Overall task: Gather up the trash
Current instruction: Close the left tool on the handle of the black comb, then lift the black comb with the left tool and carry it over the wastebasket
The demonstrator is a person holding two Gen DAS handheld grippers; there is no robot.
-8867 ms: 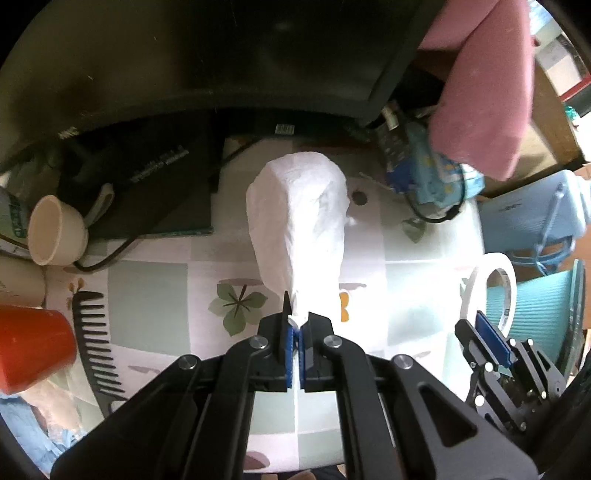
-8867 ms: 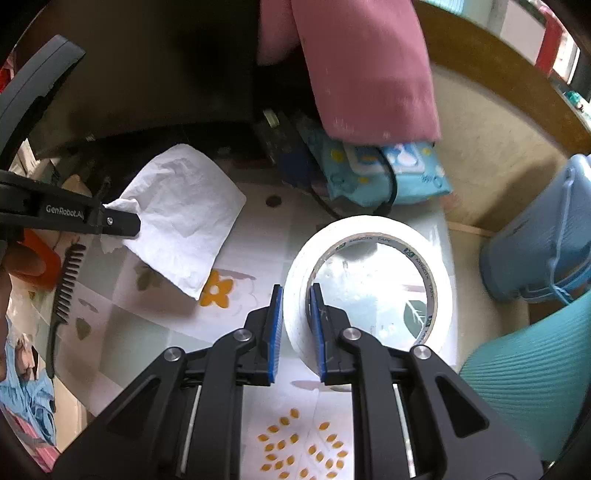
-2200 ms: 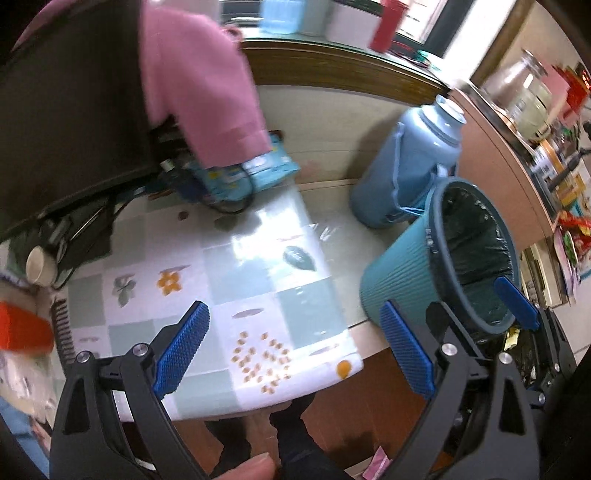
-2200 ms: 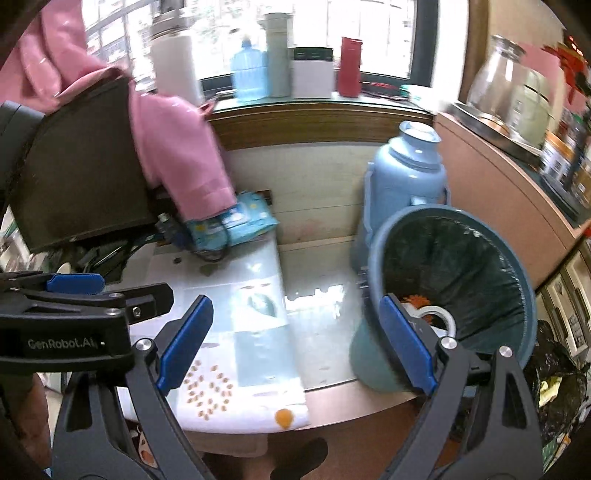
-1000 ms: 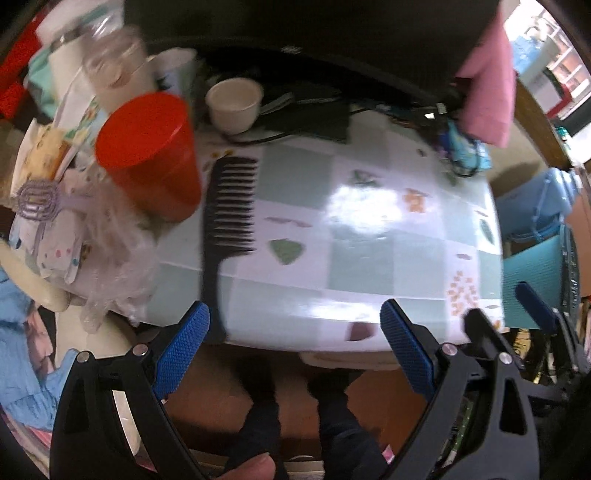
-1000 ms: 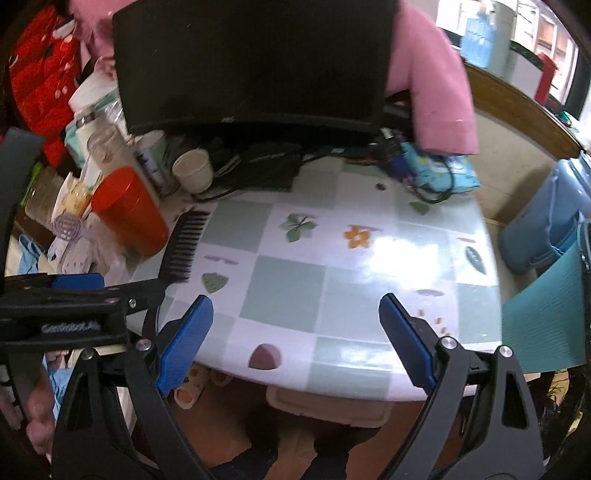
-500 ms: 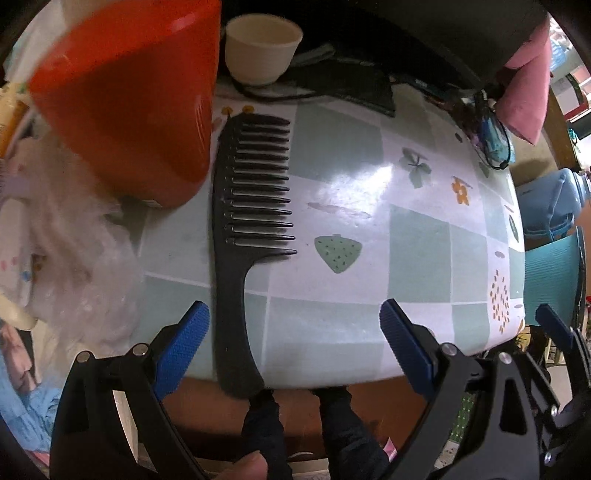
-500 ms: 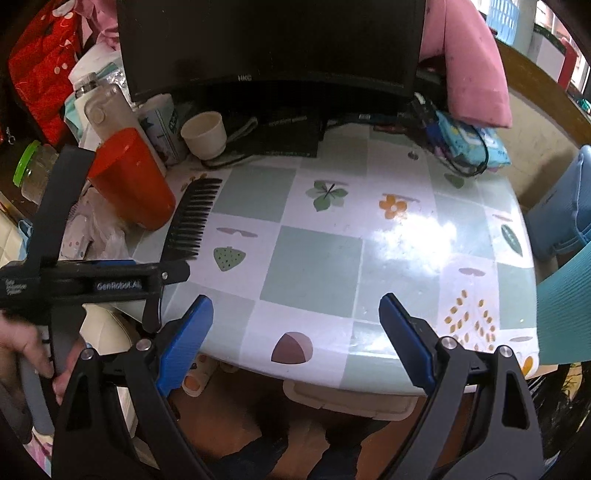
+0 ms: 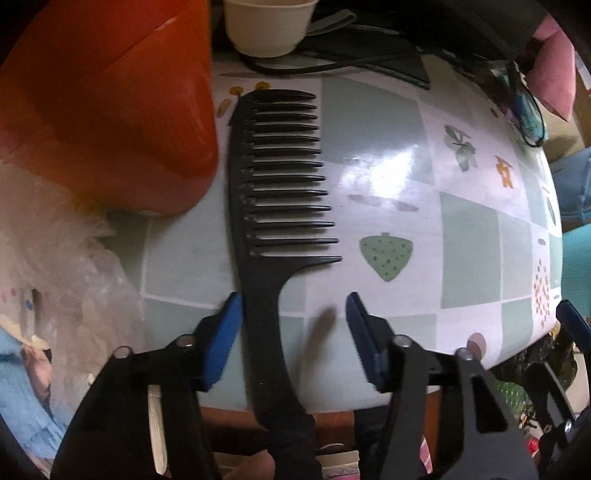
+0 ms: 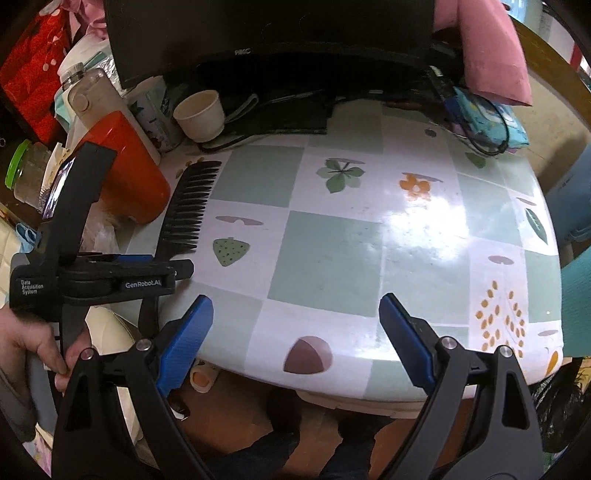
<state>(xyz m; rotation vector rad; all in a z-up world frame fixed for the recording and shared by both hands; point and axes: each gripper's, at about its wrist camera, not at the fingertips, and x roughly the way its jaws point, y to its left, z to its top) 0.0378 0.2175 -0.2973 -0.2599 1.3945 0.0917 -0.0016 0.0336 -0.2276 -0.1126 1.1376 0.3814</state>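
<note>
My left gripper (image 9: 293, 325) is down at the near edge of the table (image 9: 469, 251), jaws parted around the handle of the black comb (image 9: 266, 229). My left finger (image 9: 225, 332) sits right against the handle's side; whether it touches I cannot tell. My right finger (image 9: 364, 336) stands off with bare tablecloth between it and the handle, so nothing is gripped. The comb lies flat near the table's left edge, teeth pointing toward the middle, handle running out past the near edge. Just beside its spine stands the red cup (image 9: 110, 110), and behind the cup, toward the far edge, a small cream cup (image 9: 269, 22). Crumpled clear plastic (image 9: 62, 258) bunches at the left edge, below the red cup.

From the other side, my right gripper (image 10: 295, 339) hangs off the near edge, spread wide and empty, blue pads well apart. Over there I see my left gripper (image 10: 147, 273) from the side, reaching in across the comb (image 10: 188, 206) handle. A monitor (image 10: 266, 33) lines the far edge with a pink cloth (image 10: 487, 55) draped at the far right corner. At the right edge a strip of the teal bin (image 10: 576, 306) shows.
</note>
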